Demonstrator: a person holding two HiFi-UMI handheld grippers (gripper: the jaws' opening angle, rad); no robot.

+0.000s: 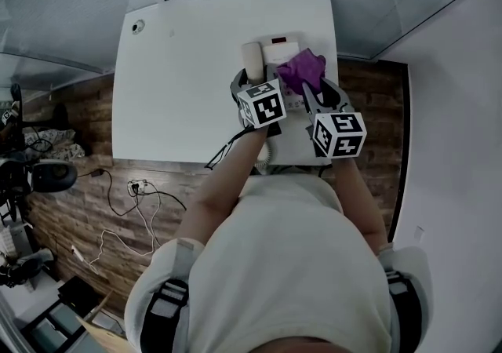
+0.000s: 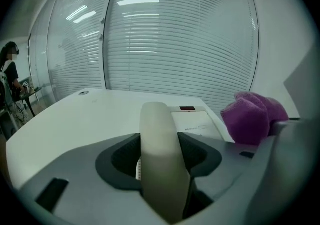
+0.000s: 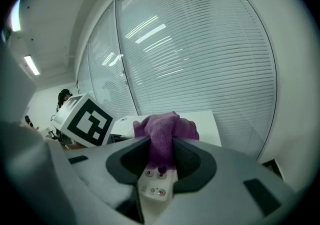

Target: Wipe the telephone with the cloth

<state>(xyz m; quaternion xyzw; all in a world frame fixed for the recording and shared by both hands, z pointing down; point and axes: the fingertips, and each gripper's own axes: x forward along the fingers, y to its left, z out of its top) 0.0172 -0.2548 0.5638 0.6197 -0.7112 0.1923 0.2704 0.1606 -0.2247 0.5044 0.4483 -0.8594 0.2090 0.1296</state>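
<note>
Telephone (image 1: 281,52): pale desk set, standing near the far right corner of the white worktop (image 1: 180,69). Its small display faces up at the far end of the base.

Handset (image 1: 251,57): long, cream, lying along the left side of the telephone. In the left gripper view we see it running straight out between the jaws, filling the gap from pad to pad. We cannot tell whether it is lifted off its cradle.

Left gripper (image 1: 252,77): jaws closed against both sides of the handset. Its marker cube (image 1: 261,104) sits just behind them.

Cloth (image 1: 302,69): purple, bunched, resting over the right half of the telephone, just beside the handset.

Right gripper (image 1: 321,91): jaws pinching the cloth, a fold of it standing up between them. Under the fold we see keypad buttons (image 3: 155,184), one with a red mark. Marker cube (image 1: 339,133) behind the jaws.

Surroundings: slatted blinds (image 2: 180,34) behind glass beyond the worktop; wood-look floor (image 1: 70,187) with loose cables (image 1: 133,202) to our left.
</note>
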